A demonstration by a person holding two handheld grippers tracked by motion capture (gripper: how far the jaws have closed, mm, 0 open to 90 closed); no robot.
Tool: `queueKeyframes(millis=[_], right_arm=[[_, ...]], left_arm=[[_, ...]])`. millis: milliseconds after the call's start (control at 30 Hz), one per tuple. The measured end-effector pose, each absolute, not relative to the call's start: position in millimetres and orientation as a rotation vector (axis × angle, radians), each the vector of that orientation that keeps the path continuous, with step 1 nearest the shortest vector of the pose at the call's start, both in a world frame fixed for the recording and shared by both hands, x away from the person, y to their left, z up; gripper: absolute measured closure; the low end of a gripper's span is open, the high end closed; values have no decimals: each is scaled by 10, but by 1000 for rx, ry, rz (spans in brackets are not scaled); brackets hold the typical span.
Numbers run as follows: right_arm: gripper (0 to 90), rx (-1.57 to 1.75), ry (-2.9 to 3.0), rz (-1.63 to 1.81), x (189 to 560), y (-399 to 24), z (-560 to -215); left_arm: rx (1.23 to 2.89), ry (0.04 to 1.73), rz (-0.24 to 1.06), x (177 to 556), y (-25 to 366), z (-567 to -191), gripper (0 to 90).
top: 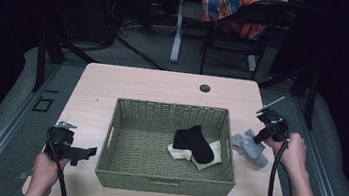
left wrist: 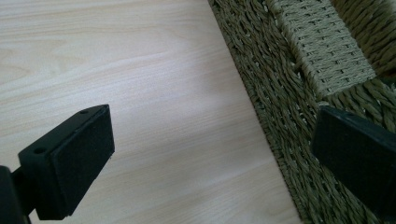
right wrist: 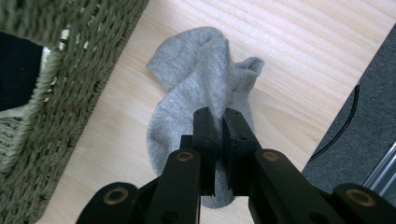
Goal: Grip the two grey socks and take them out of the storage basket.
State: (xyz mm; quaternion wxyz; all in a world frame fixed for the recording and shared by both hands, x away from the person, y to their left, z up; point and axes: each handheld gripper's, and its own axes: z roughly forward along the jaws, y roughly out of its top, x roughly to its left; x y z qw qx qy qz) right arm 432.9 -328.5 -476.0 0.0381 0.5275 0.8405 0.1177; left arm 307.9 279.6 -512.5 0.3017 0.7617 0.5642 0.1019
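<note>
A grey sock (top: 251, 147) (right wrist: 196, 93) lies on the wooden table just right of a woven green basket (top: 118, 171). My right gripper (top: 260, 137) (right wrist: 218, 122) is shut on a fold of this sock, which bunches up between its jaws. Inside the basket lie a black sock (top: 196, 142) and a white sock (top: 208, 157) under it. Left of the basket, near its front corner, my left gripper (top: 86, 152) (left wrist: 205, 154) stands open with nothing between its pads (left wrist: 79, 163); one jaw overlaps the basket wall (left wrist: 280, 93).
The table (top: 164, 84) has a round cable hole (top: 205, 88) at the back. Behind it stand a chair with a plaid shirt (top: 229, 6) and a table leg. Grey floor (right wrist: 364, 121) borders the table's right edge.
</note>
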Motion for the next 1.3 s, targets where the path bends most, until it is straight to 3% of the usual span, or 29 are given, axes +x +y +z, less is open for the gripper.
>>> queueKeyframes(millis=[900, 1000, 1033, 1133, 1167, 1300], right_arm=[[799, 1647, 2603, 269, 4426, -3216, -5118], [760, 1642, 2611, 258, 4428, -3218, -5123], [689, 1632, 2608, 271, 4418, -3224, -5097], [635, 1628, 2601, 274, 4407, -3229, -5064], [551, 1627, 2594, 292, 4390, -3238, -5032], [410, 1623, 2566, 338, 4340, -3283, -4929]], left_arm=[[2023, 1497, 270, 3079, 2799, -5126, 0], [2022, 1498, 270, 3078, 2801, -5126, 0], [2023, 1497, 271, 3079, 2802, -5126, 0], [2023, 1496, 271, 3079, 2799, -5125, 0], [2026, 1495, 266, 3079, 2799, -5122, 0], [2021, 1496, 272, 3077, 2800, -5122, 0]])
